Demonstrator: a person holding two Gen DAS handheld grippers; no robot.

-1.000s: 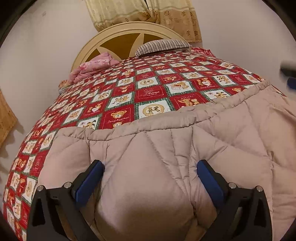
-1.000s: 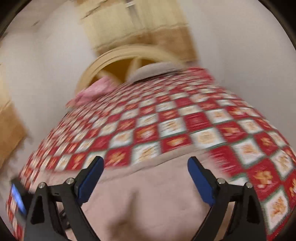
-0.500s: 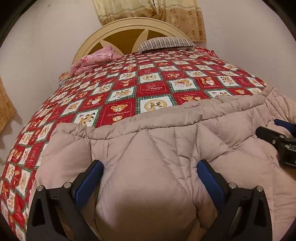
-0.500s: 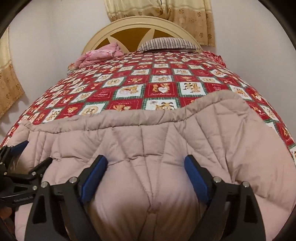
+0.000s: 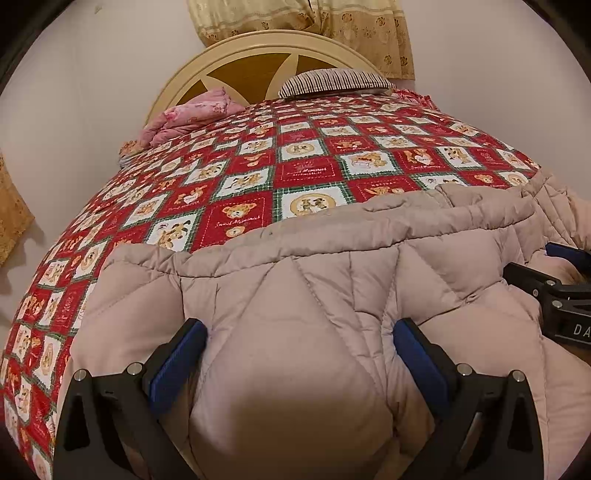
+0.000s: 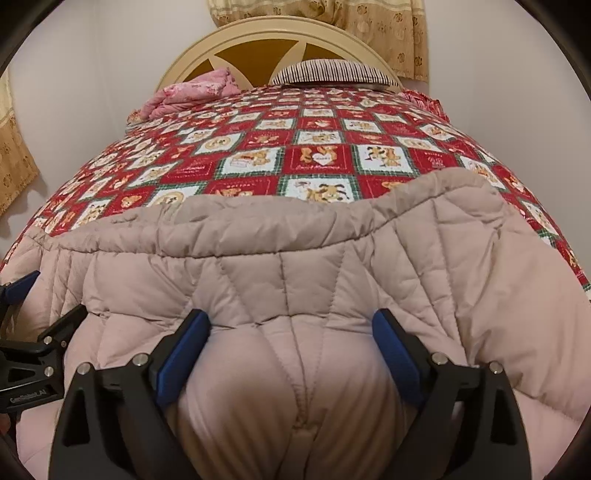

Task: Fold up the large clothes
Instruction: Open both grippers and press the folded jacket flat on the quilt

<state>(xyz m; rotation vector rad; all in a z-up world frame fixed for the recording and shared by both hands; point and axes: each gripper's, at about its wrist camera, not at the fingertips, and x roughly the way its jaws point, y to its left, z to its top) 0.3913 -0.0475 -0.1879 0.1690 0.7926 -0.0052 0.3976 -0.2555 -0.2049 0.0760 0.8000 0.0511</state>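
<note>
A large beige quilted down coat [image 5: 332,280] lies across the near end of the bed; it also fills the lower half of the right wrist view [image 6: 295,266]. My left gripper [image 5: 299,343] stands wide open with a puffed bulge of the coat between its blue pads. My right gripper [image 6: 291,332] is also open, its pads a little closer in on another bulge of coat. The right gripper shows at the right edge of the left wrist view [image 5: 554,288]; the left one shows at the left edge of the right wrist view [image 6: 29,332].
The bed carries a red and white teddy-bear patchwork quilt [image 5: 280,158]. At its head are a pink folded blanket [image 5: 192,114], a striped pillow [image 5: 332,79] and a cream round headboard [image 5: 258,48]. Beige curtains [image 5: 314,22] hang behind. Walls stand on both sides.
The right gripper swung down from above the bed onto the coat and settled on a fold. The left gripper stayed on the coat; its pads kept the same gap.
</note>
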